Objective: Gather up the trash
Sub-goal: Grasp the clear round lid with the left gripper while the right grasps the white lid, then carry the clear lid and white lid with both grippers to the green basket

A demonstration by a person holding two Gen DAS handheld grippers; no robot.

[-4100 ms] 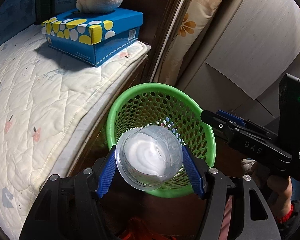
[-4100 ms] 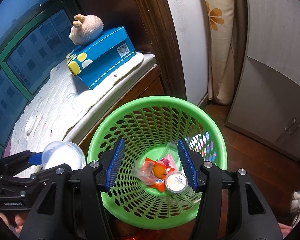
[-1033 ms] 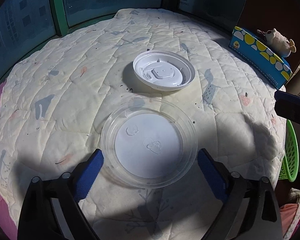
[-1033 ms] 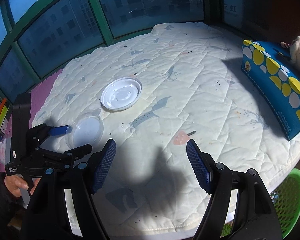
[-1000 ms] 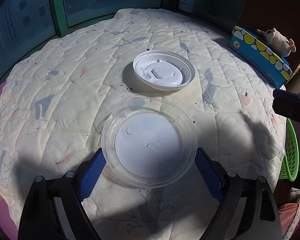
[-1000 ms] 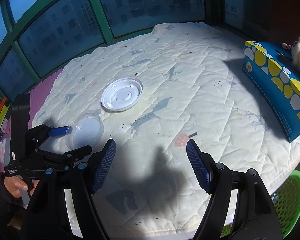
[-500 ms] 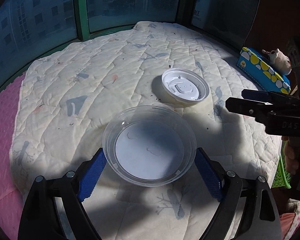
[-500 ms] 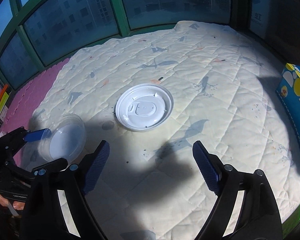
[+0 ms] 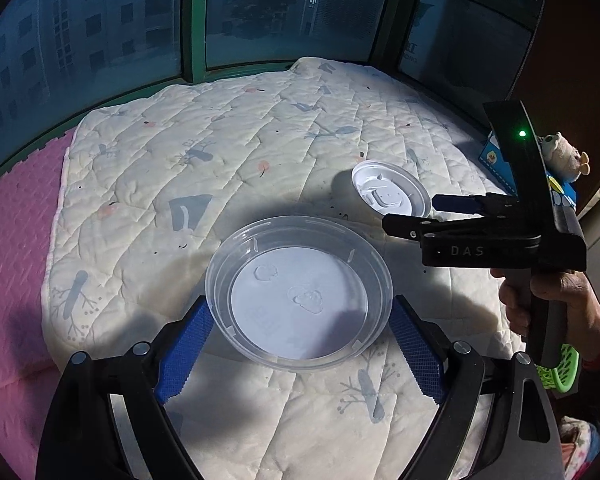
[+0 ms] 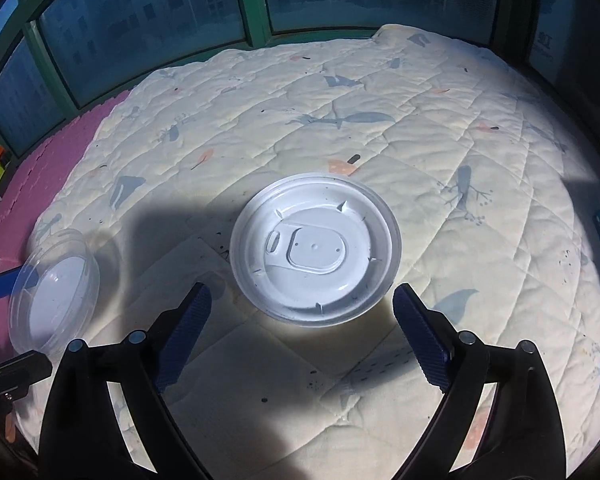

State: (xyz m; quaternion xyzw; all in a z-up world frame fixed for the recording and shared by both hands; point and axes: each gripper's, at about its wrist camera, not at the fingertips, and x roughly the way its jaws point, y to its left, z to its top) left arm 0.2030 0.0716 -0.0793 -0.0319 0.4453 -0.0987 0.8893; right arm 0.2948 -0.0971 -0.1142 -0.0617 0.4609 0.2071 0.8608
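Two pieces left on the quilted cream bedspread (image 10: 440, 128): one clear round plastic container (image 9: 299, 294) gripped at its sides by the left gripper (image 9: 299, 350), and one white round plastic lid (image 10: 315, 255) lying flat just ahead of the wide-open, empty right gripper (image 10: 300, 336). Neither yet binned, judging by the green perforated basket (image 9: 560, 368) only peeking past the bed's edge. About midway, probably: lid to grasp, then both to carry over.
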